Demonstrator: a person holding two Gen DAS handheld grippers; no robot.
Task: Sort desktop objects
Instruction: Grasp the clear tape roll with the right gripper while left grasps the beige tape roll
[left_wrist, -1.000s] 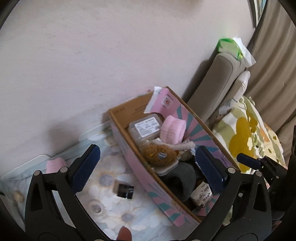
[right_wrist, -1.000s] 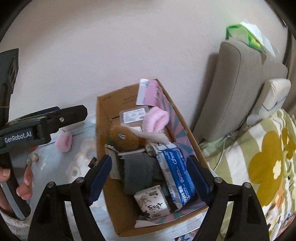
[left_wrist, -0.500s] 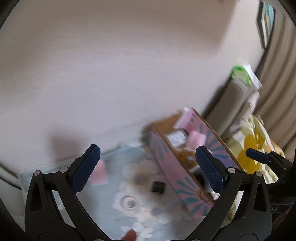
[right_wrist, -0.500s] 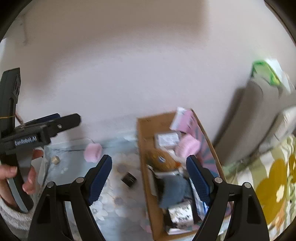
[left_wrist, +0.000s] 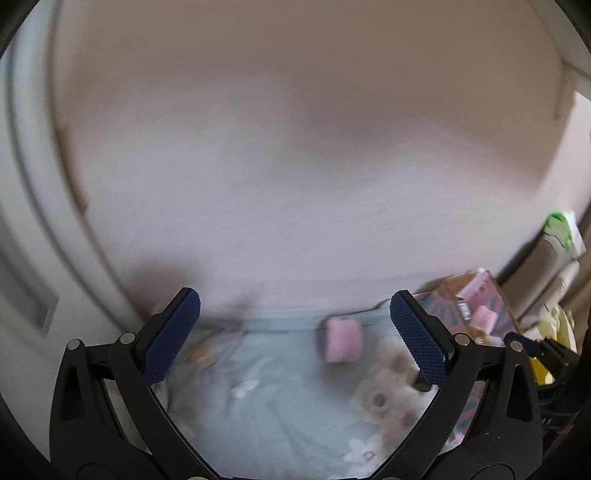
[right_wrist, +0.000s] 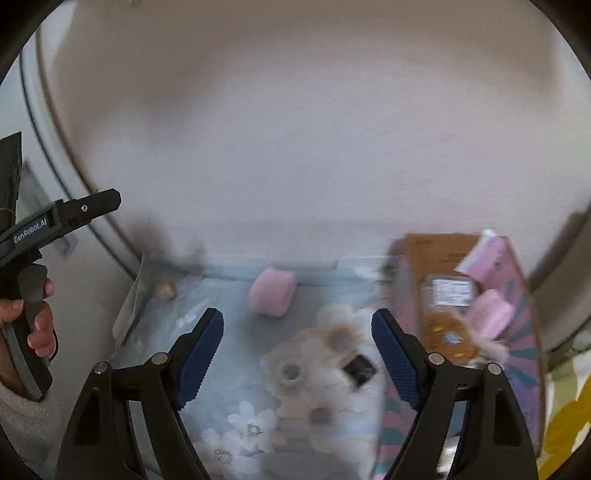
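Both views are blurred by motion. A pink fluffy roll lies on the floral blue cloth near the wall. A small black cube and a clear tape ring lie on the cloth left of the open cardboard box, which holds several items. My left gripper is open and empty above the cloth. My right gripper is open and empty, with the cube near its right finger.
A small round beige object lies at the cloth's far left by the wall. A grey sofa with a green packet stands to the right. The left gripper's handle and the hand holding it are at the left.
Both grippers have swung left, away from the box and toward the open cloth. The box has slid to the right of both views. Both stay open.
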